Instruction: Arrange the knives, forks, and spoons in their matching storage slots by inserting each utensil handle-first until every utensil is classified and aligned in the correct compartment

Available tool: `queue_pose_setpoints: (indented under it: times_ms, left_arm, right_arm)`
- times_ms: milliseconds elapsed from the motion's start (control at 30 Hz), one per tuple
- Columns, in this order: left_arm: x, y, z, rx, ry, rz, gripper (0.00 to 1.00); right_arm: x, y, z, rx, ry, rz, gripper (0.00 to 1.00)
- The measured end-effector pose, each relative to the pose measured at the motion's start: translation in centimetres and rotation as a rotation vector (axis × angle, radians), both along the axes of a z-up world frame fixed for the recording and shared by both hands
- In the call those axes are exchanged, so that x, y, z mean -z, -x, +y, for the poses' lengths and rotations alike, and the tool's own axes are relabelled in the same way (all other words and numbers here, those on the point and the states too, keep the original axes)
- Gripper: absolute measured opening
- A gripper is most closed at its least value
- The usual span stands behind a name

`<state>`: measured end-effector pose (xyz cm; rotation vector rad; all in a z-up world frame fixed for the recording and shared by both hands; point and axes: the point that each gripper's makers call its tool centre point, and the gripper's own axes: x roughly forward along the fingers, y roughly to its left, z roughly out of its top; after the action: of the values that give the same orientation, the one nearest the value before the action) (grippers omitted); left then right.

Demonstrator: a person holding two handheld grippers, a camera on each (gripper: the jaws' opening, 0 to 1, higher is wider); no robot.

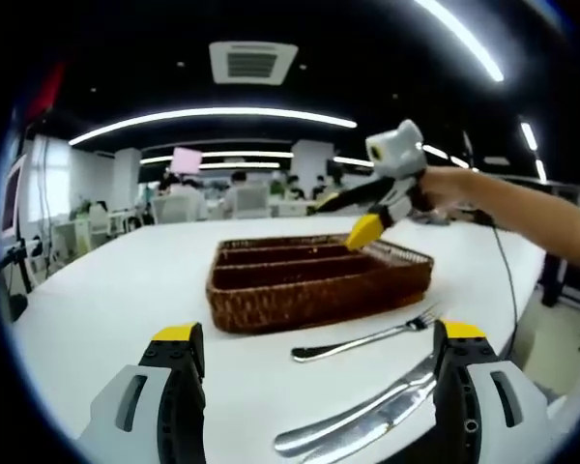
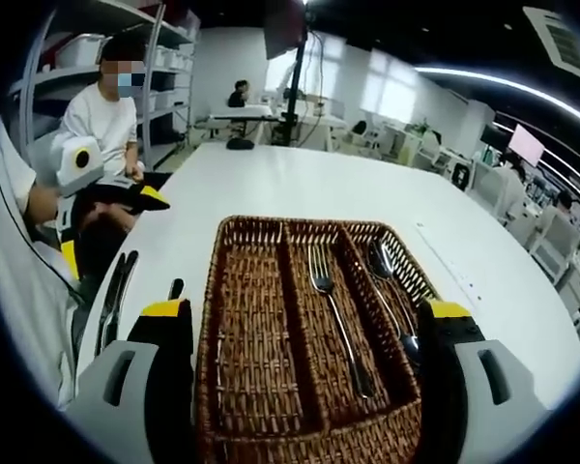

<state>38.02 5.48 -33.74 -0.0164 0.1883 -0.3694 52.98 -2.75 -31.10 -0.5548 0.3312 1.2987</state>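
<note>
A brown wicker tray [image 1: 309,290] with three long slots stands on the white table [image 1: 106,300]. On the table in front of it lie a fork [image 1: 367,338] and, nearer, a knife [image 1: 358,420]. My left gripper [image 1: 319,333] is open just short of them, holding nothing. My right gripper [image 1: 367,217], held by a hand, hovers over the tray's far right end. In the right gripper view the tray [image 2: 256,348] lies below my open right gripper [image 2: 305,309]. A fork [image 2: 333,309] fills the middle slot and a spoon [image 2: 391,290] the right slot. The knife [image 2: 116,300] lies left of the tray, near my left gripper [image 2: 97,203].
The table's rounded edge [image 1: 522,290] runs close to the right of the utensils, with a cable hanging there. A person in white [image 2: 101,111] sits beyond the table by shelving. Desks and chairs stand far behind.
</note>
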Motion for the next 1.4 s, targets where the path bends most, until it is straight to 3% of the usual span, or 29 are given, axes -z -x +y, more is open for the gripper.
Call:
queue_pose_setpoints:
  times_ms: [667, 900, 1033, 1400]
  left_arm:
    - [0.1, 0.3, -1.0, 0.022, 0.000, 0.004, 0.99]
    - [0.5, 0.2, -0.8, 0.023, -0.011, 0.009, 0.99]
    - [0.9, 0.1, -0.9, 0.027, -0.018, 0.016, 0.99]
    - [1.3, -0.2, -1.6, 0.041, -0.019, 0.021, 0.99]
  right_arm:
    - [-0.4, 3.3, -1.0, -0.019, -0.004, -0.034, 1.00]
    - [-0.9, 2.7, -1.0, -0.020, -0.058, -0.022, 1.00]
    - [-0.1, 2.2, -1.8, -0.012, -0.047, -0.014, 1.00]
    - [-0.3, 2.0, -2.5, -0.002, -0.073, 0.003, 1.00]
